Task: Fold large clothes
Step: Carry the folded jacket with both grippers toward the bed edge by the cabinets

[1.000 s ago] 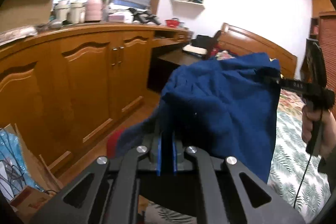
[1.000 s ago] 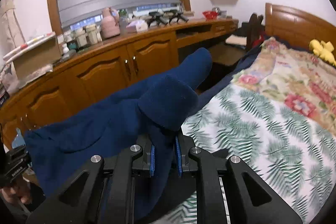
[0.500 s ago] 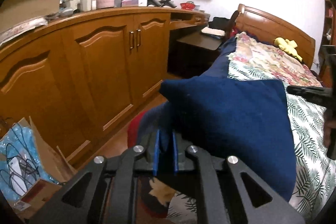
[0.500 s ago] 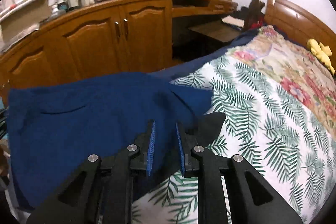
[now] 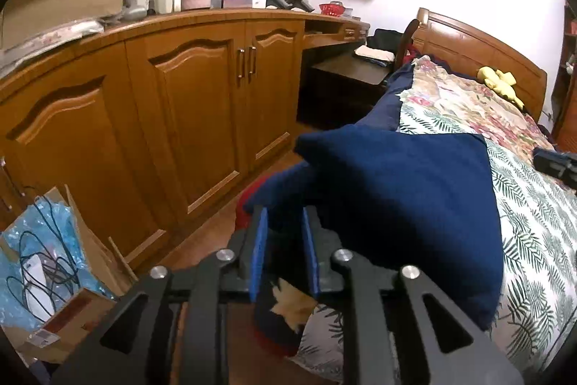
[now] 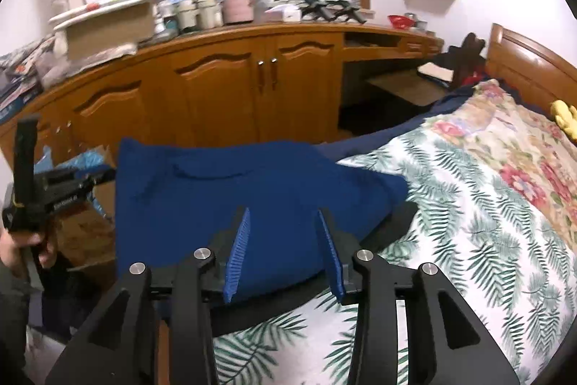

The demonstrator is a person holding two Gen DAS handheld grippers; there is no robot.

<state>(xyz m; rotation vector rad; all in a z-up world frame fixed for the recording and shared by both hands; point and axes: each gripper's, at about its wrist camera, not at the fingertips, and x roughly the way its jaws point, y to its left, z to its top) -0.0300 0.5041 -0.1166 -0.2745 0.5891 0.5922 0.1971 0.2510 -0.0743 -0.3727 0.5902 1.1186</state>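
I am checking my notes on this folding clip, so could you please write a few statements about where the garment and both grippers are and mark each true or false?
1. The navy blue garment lies on the bed's leaf-print cover. True.
2. The right gripper is clamped tight on the cloth. False: its jaws are opening, pads apart, with the garment lying between them.
3. The left gripper is opening. True: a gap shows between its blue pads.
4. A yellow plush toy sits near the headboard. True.
5. The wooden cabinet doors stand open. False: they are closed.
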